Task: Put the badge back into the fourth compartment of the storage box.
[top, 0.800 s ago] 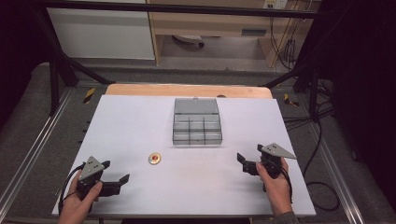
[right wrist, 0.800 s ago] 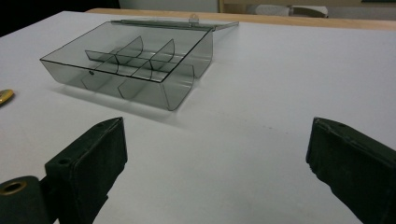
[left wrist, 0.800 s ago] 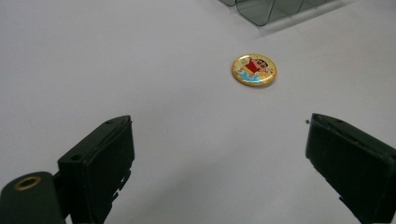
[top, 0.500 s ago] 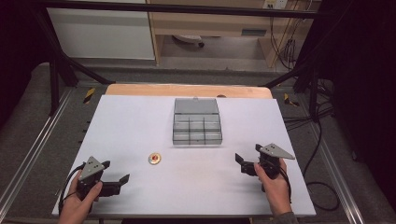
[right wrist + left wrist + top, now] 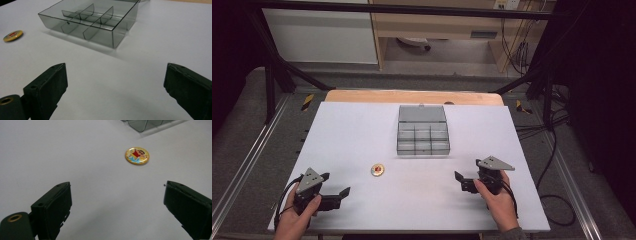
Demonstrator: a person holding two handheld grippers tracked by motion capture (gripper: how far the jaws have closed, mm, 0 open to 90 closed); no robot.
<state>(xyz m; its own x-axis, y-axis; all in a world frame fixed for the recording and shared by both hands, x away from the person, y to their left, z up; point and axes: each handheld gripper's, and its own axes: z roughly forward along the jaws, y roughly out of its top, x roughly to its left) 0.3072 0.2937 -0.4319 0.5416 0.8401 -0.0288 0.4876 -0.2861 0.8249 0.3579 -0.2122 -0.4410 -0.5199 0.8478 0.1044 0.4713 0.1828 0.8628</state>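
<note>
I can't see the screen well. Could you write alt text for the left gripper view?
A small round badge with a cartoon figure lies flat on a plain white table, ahead of the open left gripper, whose two black jaws rise far apart from the bottom edge. The corner of a clear grey plastic box shows at the top.

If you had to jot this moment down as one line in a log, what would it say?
left hand-held gripper: open, empty | right hand-held gripper: open, empty | badge: on table, untouched | compartment box: open, compartments look empty
</note>
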